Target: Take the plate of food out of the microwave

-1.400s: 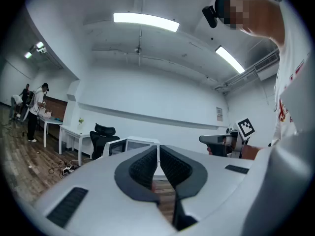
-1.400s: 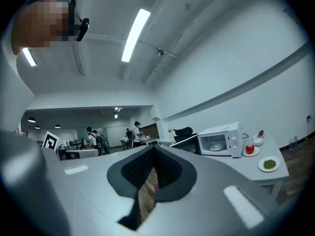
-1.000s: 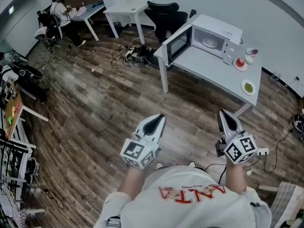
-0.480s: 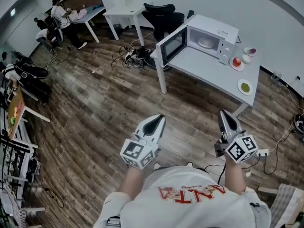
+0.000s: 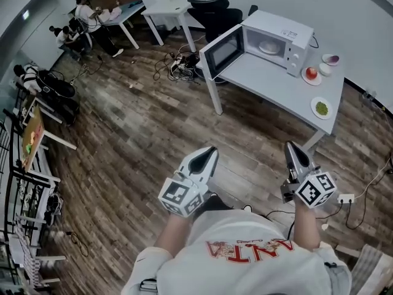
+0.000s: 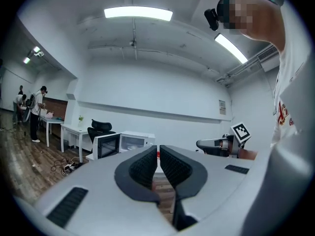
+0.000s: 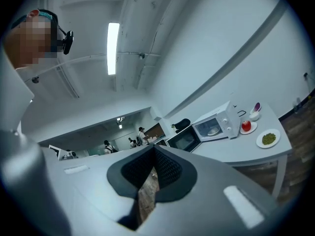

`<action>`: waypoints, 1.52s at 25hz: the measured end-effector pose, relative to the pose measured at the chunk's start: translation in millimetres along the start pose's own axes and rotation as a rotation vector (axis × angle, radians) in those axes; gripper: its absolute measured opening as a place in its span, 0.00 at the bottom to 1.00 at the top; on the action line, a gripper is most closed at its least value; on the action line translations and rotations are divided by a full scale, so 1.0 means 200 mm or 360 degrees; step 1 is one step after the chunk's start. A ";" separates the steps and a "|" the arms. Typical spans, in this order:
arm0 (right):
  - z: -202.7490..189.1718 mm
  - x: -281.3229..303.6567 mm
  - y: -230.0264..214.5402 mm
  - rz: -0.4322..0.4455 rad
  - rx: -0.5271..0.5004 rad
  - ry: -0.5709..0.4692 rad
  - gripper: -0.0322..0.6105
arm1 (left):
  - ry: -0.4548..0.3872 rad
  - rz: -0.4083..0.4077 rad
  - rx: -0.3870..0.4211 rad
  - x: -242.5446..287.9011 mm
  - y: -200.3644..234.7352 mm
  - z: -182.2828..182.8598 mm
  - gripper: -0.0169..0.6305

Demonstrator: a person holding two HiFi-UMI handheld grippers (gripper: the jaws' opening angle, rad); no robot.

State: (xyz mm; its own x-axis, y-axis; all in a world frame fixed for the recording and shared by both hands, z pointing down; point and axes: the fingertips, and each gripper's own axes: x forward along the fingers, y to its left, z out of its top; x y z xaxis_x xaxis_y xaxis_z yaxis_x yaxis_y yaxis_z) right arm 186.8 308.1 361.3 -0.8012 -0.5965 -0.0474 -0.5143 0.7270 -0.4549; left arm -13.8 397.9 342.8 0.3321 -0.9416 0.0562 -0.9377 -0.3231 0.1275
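Observation:
The white microwave (image 5: 288,31) stands on a white table (image 5: 270,82) at the far right, its door (image 5: 220,51) swung open to the left. A pale plate (image 5: 268,47) lies inside it; the food on it is too small to make out. Both grippers are held level over the wooden floor, well short of the table. My left gripper (image 5: 210,150) is shut with nothing in it, and so is my right gripper (image 5: 289,145). The left gripper view shows the microwave (image 6: 137,140) small beyond the jaws. The right gripper view shows the microwave (image 7: 217,124) and the plate (image 7: 212,130).
Beside the microwave on the table are a plate with a red thing (image 5: 311,74), a bowl (image 5: 330,59) and a plate of green food (image 5: 321,108). A black chair (image 5: 215,10), a small white table (image 5: 166,8) and floor cables (image 5: 178,63) lie behind. People sit far left (image 5: 86,11).
The person has walked forward with both grippers, so the table and microwave look nearer and larger. Both grippers stay shut, and the right one has rolled slightly.

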 end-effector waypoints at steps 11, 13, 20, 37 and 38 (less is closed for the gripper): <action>0.05 0.13 -0.25 -0.0095 0.0002 0.0030 0.05 | 0.0010 -0.0068 -0.0014 0.30 0.09 0.00 0.06; 0.06 0.20 -0.28 -0.0104 0.0000 0.0036 0.05 | 0.0006 -0.0081 -0.0024 0.37 0.15 0.00 0.06; 0.11 0.53 -0.40 -0.0160 0.0013 0.0049 0.05 | -0.0007 -0.0124 -0.0032 0.60 0.45 0.06 0.06; 0.10 1.31 -0.39 -0.0330 -0.0050 0.0123 0.05 | -0.0004 -0.0248 -0.0150 0.94 1.23 0.10 0.06; 0.10 1.33 -0.40 -0.0342 -0.0056 0.0135 0.05 | -0.0005 -0.0255 -0.0161 0.96 1.25 0.09 0.06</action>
State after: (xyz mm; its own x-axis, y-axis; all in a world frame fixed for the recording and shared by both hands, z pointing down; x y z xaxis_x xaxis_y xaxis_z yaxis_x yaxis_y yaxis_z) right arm 21.4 84.5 367.7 -0.6942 -0.7093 0.1229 -0.6851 0.5986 -0.4151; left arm -186.6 134.9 366.9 0.4759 -0.8792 0.0244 -0.8578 -0.4579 0.2335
